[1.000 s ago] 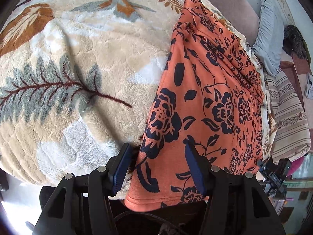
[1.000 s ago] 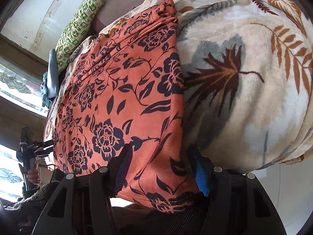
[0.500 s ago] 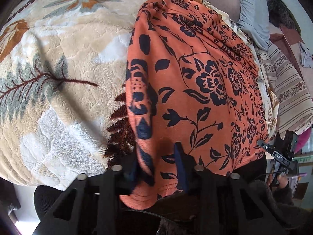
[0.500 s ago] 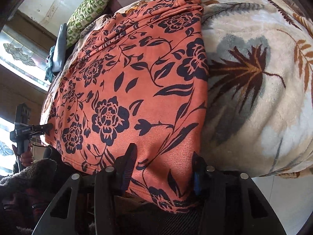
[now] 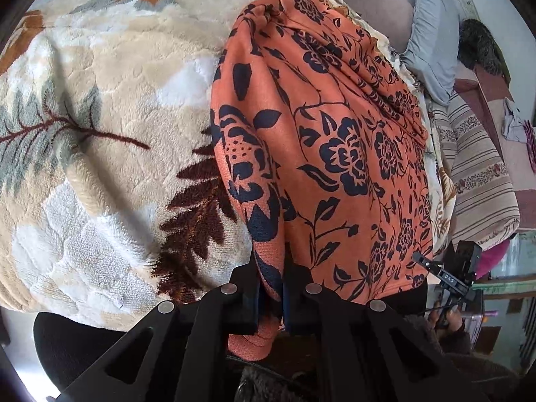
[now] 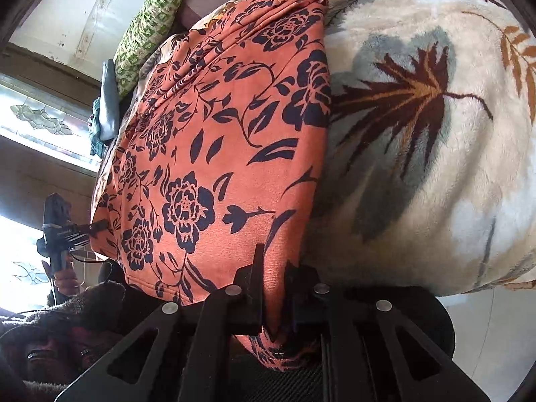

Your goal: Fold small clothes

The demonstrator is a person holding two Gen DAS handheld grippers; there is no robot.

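Observation:
An orange garment with a dark blue flower print [image 5: 335, 140] lies spread lengthwise on a cream leaf-pattern plush blanket [image 5: 100, 107]. My left gripper [image 5: 270, 278] is shut on the garment's near left corner, with cloth bunched between the jaws. In the right wrist view the same garment [image 6: 227, 154] runs away from me, and my right gripper [image 6: 274, 278] is shut on its near right corner. Each gripper shows small in the other's view, the right in the left wrist view [image 5: 449, 278] and the left in the right wrist view [image 6: 67, 231].
The blanket [image 6: 418, 140] covers a bed. A grey pillow [image 5: 432, 40] and a striped cloth [image 5: 479, 181] lie to the far right in the left view. A green patterned cushion [image 6: 150, 23] and a window [image 6: 37, 124] are at the left in the right view.
Both grippers went from open around the garment's near hem to shut on it. The near corners are now pinched and lifted slightly, bunching the cloth.

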